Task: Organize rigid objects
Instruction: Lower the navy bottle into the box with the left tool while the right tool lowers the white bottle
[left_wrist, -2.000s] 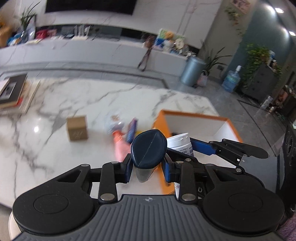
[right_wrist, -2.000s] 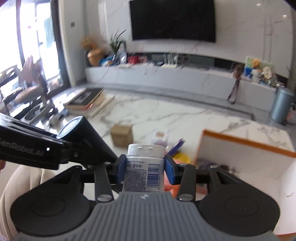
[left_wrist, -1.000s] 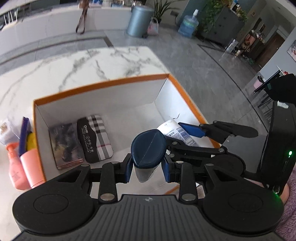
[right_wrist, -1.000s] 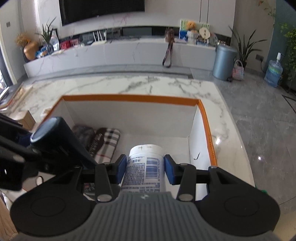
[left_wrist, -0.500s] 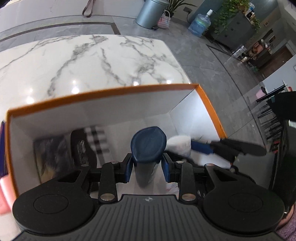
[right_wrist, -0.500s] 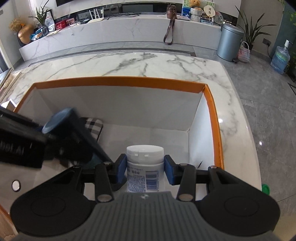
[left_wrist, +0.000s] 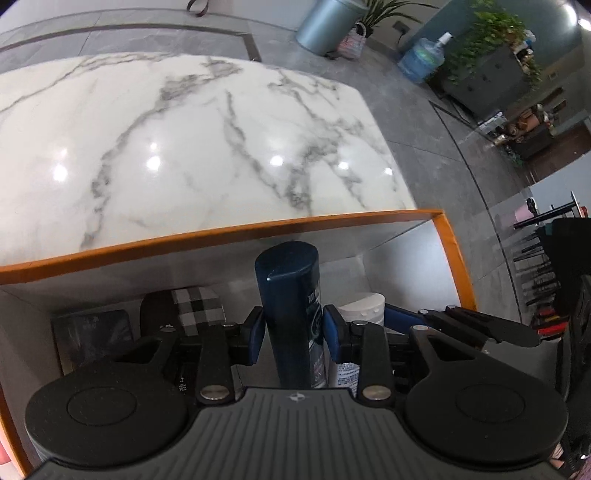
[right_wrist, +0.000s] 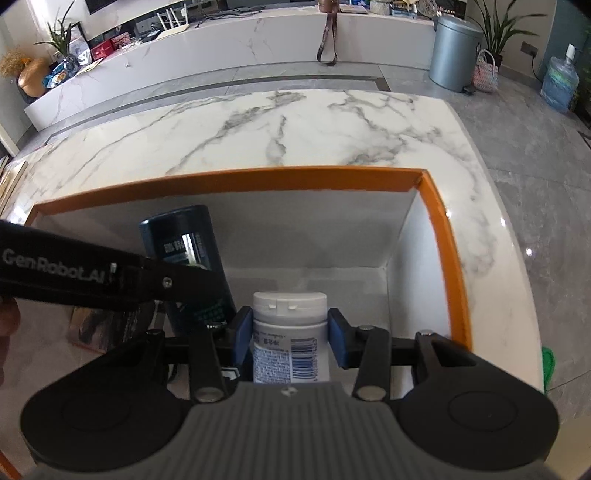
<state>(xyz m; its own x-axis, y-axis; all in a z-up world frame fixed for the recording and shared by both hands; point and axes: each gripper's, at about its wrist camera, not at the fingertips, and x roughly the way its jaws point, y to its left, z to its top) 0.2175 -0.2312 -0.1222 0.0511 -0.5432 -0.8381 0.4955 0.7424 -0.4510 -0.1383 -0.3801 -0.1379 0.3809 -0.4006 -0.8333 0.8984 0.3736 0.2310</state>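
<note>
Left gripper (left_wrist: 293, 334) clamped on a dark blue bottle (left_wrist: 290, 291), blue pads pressing its sides. Bottle's long axis runs forward along the fingers, capped end farthest from the gripper body and aimed at the far wall of the orange-rimmed box (left_wrist: 221, 236). Pale lettering down the bottle's side, too small to read.

Right gripper (right_wrist: 290, 338) clamped on a white jar (right_wrist: 290, 325), pads against its body just under the lid. Jar's axis likewise in line with the fingers, flat white lid leading into the box. Label carries a blue barcode and fine print, unreadable.

Both items sit inside the box, above its white floor. In the left wrist view the jar is just right of the bottle; in the right wrist view the bottle stands left of the jar, the left gripper's arm crossing in front, marked "GenRobot.AI".

Left of the bottle, on the box floor: a checked pouch (left_wrist: 197, 304) and a dark flat packet (left_wrist: 92, 330).

Box rests on a marble counter (right_wrist: 295, 125).
</note>
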